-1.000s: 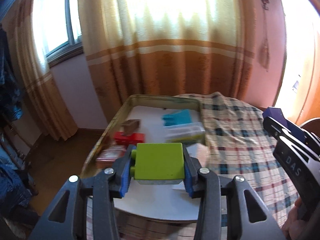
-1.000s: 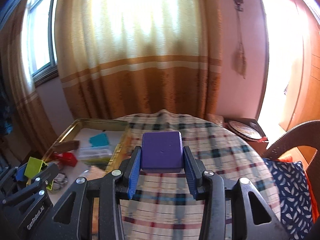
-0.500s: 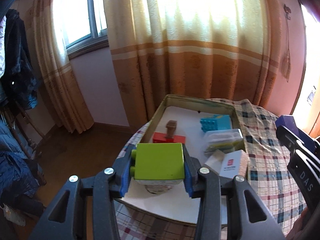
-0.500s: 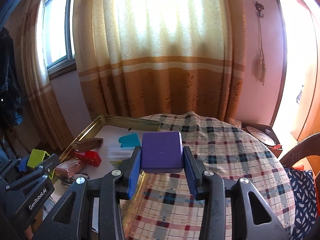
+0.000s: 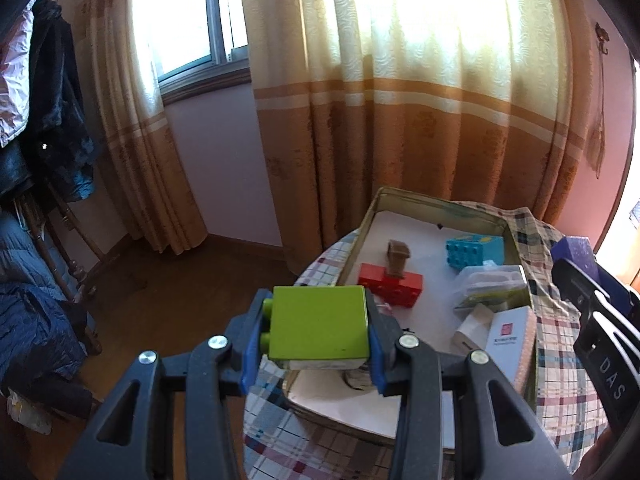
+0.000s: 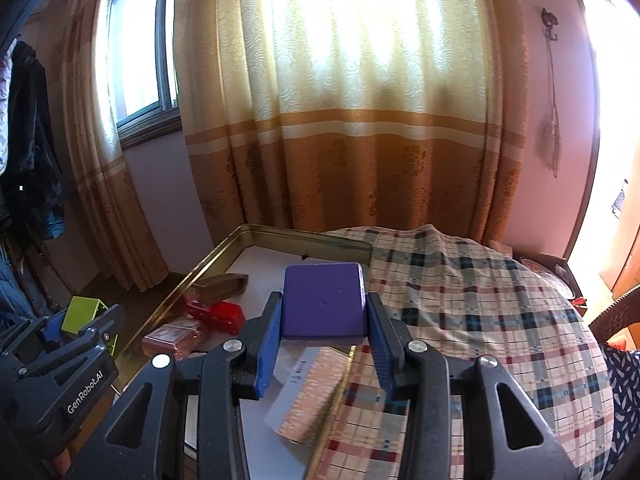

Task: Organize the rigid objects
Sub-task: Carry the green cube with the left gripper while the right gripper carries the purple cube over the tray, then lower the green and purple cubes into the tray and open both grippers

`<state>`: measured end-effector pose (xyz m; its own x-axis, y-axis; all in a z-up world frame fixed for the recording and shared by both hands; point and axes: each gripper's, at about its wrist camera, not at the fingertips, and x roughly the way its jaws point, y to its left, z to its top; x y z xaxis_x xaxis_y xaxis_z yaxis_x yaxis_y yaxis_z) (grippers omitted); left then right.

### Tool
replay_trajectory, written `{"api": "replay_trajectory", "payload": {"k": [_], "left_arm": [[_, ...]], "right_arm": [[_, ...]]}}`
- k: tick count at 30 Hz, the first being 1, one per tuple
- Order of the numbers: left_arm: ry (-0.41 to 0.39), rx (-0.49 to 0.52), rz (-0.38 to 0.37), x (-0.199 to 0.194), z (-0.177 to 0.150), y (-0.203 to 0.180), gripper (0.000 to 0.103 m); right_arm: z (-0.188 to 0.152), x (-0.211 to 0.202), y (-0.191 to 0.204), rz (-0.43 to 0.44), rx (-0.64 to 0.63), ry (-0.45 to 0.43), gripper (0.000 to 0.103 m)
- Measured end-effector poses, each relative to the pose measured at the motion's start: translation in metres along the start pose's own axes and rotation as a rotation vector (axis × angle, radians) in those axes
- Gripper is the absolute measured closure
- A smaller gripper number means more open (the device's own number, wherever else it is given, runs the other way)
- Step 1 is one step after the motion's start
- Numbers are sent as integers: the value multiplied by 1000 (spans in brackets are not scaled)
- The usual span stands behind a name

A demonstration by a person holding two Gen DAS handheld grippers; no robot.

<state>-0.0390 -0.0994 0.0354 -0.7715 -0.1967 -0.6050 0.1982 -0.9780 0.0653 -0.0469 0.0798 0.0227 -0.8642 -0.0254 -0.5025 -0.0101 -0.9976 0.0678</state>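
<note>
My left gripper [image 5: 316,330] is shut on a lime green block [image 5: 318,322] and holds it above the near left corner of a gold-rimmed tray [image 5: 362,224]. My right gripper [image 6: 324,316] is shut on a purple block [image 6: 324,300] and holds it above the tray's right rim [image 6: 304,236]. In the tray lie a red block [image 5: 390,288] with a brown piece [image 5: 398,258] on it, a blue block [image 5: 474,250], a clear plastic box [image 5: 494,284] and a white card box [image 5: 508,336]. The left gripper [image 6: 76,320] shows at the right wrist view's left edge.
The tray sits on a round table with a plaid cloth [image 6: 480,300]. Curtains [image 5: 400,100] hang behind it. A chair with dark clothes [image 5: 44,240] stands at the left. A pink case [image 6: 176,338] lies in the tray's near left part.
Both grippers have swung left and pulled back with their blocks held. The tray has moved right in the left wrist view and more of it shows in the right wrist view.
</note>
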Motion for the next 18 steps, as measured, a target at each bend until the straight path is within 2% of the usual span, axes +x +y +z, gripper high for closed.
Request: {"api": "replay_trajectory", "payload": {"k": [12, 18], "left_arm": [[8, -18, 20, 6, 1, 12, 61], [4, -32, -27, 7, 0, 14, 61]], "right_arm": [[3, 9, 14, 34, -10, 8, 60], [7, 15, 3, 34, -2, 20, 60]]}}
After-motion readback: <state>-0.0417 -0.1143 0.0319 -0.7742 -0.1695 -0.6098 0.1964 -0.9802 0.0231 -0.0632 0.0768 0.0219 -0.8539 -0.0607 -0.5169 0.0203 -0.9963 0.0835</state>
